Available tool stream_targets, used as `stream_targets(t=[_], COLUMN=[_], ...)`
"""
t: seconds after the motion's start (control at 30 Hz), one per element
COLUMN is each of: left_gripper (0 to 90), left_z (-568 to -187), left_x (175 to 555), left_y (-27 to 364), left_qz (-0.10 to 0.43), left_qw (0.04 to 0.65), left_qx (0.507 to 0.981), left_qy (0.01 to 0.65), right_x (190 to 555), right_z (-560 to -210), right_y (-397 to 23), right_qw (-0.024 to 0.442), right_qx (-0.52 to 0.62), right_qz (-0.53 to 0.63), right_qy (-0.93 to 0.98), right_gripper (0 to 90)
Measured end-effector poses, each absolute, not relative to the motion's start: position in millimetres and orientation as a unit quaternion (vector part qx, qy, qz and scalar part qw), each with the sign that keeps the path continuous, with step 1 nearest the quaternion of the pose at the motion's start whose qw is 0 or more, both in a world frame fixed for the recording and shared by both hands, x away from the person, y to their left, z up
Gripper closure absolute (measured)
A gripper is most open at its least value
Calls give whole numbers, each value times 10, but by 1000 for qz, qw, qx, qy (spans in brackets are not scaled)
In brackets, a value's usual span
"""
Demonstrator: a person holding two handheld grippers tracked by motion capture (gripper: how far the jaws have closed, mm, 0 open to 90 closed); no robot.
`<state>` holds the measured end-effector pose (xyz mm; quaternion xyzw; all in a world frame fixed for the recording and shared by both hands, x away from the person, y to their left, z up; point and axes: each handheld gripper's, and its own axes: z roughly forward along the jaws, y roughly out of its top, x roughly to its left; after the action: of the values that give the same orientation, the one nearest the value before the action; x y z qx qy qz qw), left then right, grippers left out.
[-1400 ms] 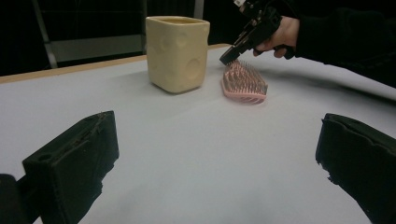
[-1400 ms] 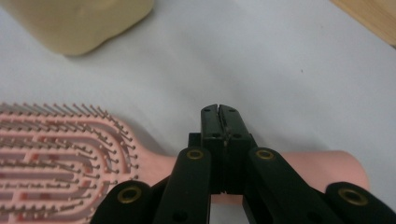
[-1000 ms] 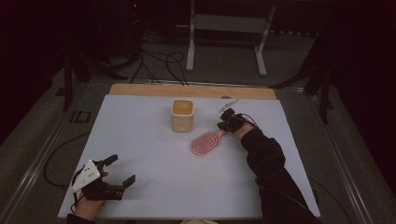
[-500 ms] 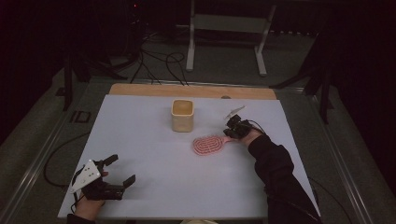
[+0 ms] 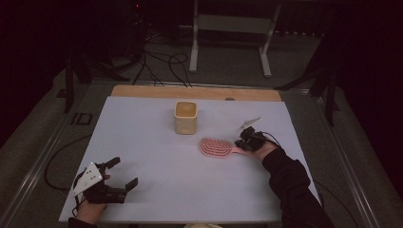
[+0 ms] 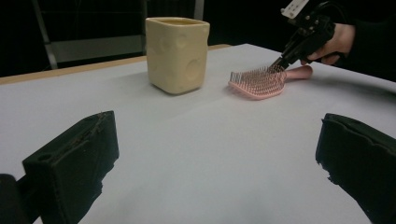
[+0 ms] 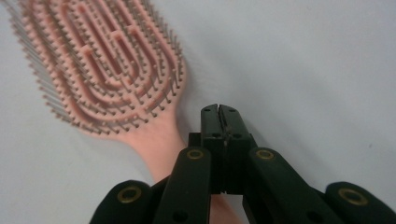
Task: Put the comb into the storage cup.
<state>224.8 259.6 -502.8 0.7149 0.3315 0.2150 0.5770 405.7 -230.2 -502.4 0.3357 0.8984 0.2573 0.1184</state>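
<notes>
Pink plastic is what your right gripper (image 5: 243,142) is working beside: the hairbrush (image 5: 215,147) lies flat on the white table (image 5: 157,156), bristles up, a little to the right of the middle and just in front of the cream cup (image 5: 185,117). Its head points toward the left side of the table and its handle runs toward your right hand (image 5: 262,151).

Your right gripper has its jaws pressed together with nothing between them. In the right gripper view the closed tips (image 7: 219,112) sit just beside the neck of the brush (image 7: 100,70), above the handle, where the head narrows; whether they touch the plastic cannot be told from there. The left gripper view shows that gripper (image 6: 306,35) tilted down toward the table, its tip at the near edge of the bristles (image 6: 259,80).

Your left gripper (image 5: 119,173) rests low at the near left corner of the table, well apart from the brush and the cup. Its jaws are spread wide and hold nothing; in its own view the two black pads (image 6: 74,158) stand at either side with bare table between them, and the cup (image 6: 177,53) stands upright ahead.
</notes>
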Motion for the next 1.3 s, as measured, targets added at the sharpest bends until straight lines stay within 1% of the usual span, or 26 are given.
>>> stream_targets(t=[0.63,0.9,1.1,1.3], left_gripper=[1,1,1,1], left_z=[-5016,-5017,-5014,-5017], left_x=[2237,2241,2237,2239], left_y=[2575,2573,2571,2567], left_qz=[215,216,218,217], left_qw=[577,577,577,576], left_qx=[717,717,717,718], left_qy=[327,326,326,326], right_x=[3627,3564,3523,3502], right_z=[-5007,-4990,-4996,-5000], right_y=[-2349,-2377,-2397,-2400], right_qw=[110,115,104,109], right_qx=[326,334,337,342], right_qz=[271,279,284,284], right_qy=[899,893,892,889], right_gripper=[900,900,900,900])
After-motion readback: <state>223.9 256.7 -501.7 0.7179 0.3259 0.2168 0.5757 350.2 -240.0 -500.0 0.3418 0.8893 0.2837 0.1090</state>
